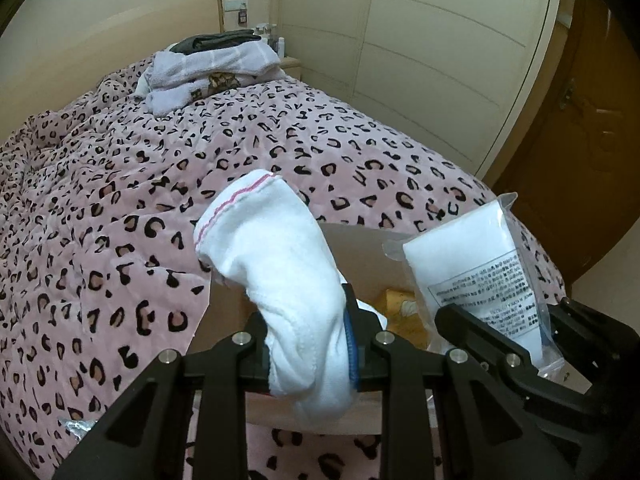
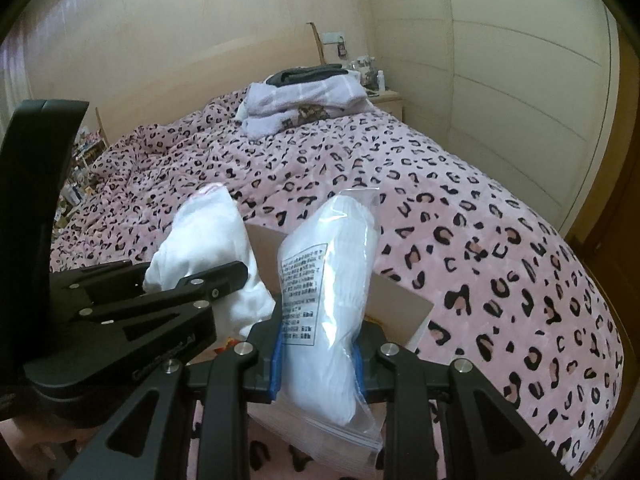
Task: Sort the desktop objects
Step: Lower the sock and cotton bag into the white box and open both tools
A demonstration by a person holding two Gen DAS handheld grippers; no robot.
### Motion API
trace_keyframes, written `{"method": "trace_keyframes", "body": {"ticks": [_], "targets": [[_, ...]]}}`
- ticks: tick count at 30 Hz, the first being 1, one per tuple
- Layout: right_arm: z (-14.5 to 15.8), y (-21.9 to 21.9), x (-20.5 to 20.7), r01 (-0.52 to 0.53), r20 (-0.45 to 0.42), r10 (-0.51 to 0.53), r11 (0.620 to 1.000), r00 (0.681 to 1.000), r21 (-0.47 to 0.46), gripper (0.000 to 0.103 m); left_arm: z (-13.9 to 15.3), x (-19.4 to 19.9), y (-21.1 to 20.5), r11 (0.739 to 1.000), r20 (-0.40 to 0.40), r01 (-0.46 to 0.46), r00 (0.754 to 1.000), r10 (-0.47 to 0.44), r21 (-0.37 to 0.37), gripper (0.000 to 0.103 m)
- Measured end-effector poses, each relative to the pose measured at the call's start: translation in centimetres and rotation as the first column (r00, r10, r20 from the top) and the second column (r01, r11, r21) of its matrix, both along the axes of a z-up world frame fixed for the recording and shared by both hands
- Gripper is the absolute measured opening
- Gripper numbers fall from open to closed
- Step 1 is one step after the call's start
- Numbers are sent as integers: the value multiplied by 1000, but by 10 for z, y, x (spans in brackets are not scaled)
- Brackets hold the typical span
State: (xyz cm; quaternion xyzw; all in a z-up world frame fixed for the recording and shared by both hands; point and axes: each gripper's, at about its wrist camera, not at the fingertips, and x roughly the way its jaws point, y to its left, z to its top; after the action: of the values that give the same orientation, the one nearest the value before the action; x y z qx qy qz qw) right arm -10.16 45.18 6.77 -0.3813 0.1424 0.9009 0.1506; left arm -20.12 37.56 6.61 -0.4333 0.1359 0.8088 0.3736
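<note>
Two grippers hang side by side over an open cardboard box (image 1: 360, 256) that sits on the leopard-print bedspread (image 1: 120, 184). The left gripper (image 1: 310, 350) is clamped narrow on a white cloth with a pink stitched hem (image 1: 276, 248), which stands up out of its jaws. The right gripper (image 2: 318, 364) is closed on a clear plastic bag of white material with a printed label (image 2: 332, 280), pinched between its blue pads (image 2: 275, 364). Both items are lifted above the box mouth, near each other but apart.

If the box is the sorting bin, as it seems, the job now is a clean drop. Each gripper should tip its load down over the opening before letting go, one at a time, since the limp cloth could snag on the rim. Something yellow (image 1: 400, 304) already lies inside. Folded blankets (image 1: 208, 72) sit far up the bed, uninvolved.
</note>
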Motion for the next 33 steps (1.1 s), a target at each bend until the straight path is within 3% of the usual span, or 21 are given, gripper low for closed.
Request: {"method": "trace_keyframes", "body": {"ticks": [12,19,25,33], "targets": [[-22,2,-11,-24,34,25,999,999,-25,26,-28,-8,1,999,11,9,1000,-8,-44,25],[-25,-3,-16,-39,60,36,998,998,45,26,-38,-11,5,997,13,11,1000,-10,-77,26],[-25,-5,-18,-62,78,56,995,995,77,26,-39,-11,4,997,4,7,1000,-7,-81,29],[-21,-3,-16,-87,63,84,995,994,49,26,-30,-10,-2,997,7,-1,1000,2,-77,38]]}}
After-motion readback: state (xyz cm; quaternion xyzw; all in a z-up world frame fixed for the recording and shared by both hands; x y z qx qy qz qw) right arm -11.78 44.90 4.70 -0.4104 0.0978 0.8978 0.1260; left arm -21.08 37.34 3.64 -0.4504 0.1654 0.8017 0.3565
